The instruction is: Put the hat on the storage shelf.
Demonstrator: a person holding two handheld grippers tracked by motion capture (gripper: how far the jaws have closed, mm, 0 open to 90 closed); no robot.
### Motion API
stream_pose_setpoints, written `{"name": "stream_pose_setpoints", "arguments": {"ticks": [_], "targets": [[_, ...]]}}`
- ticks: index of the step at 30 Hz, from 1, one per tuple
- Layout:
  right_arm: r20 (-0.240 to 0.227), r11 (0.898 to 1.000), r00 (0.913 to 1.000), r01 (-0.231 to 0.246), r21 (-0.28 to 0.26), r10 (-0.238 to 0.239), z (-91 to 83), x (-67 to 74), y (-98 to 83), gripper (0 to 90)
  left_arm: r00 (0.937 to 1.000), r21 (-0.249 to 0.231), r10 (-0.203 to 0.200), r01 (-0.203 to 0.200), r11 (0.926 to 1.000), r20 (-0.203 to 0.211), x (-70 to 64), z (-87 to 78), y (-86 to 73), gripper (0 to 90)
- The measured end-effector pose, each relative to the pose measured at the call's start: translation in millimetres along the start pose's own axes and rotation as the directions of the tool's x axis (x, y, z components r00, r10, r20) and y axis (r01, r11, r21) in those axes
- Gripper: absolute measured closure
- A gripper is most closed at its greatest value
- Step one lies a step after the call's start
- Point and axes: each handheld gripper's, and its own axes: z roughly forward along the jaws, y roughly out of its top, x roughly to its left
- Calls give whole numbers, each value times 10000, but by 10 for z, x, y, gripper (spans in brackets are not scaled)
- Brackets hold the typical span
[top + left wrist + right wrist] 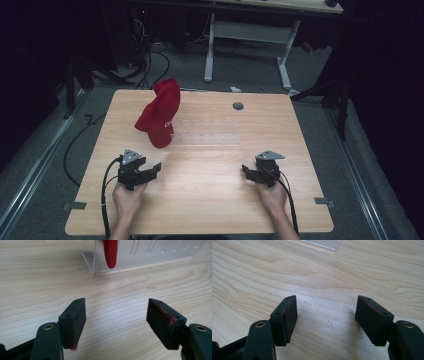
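The red cap (160,112) is hung on a clear rack (207,136) at the bench's (210,200) far left, straight ahead of the left claw (156,168), the nearer one. Both the left and the right claw (246,170) are held released and empty.

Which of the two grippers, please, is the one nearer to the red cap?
The left gripper: the red cap hangs on the clear rack just beyond it, while the right gripper sits across the table.

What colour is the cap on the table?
Red, with small white lettering; the cap shows best in the high view.
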Motion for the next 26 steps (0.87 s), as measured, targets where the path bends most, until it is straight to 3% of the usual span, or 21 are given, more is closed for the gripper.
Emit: {"name": "stream_pose_setpoints", "arguments": {"ticks": [8, 16, 26], "targets": [[-1, 10000, 10000, 19, -4, -19, 0, -1, 0, 345, 9984, 212, 448, -441, 9988, -350, 36, 69, -146, 317], [-3, 10000, 10000, 33, -14, -33, 1, -2, 0, 344, 9925, 431, 1045, -1018, 9939, -640, 56, 130, -263, 306], [-1, 10000, 10000, 18, -6, -18, -1, 1, -1, 343, 9862, 578, 1510, -1472, 9874, -680, 34, 148, -319, 266]]}}
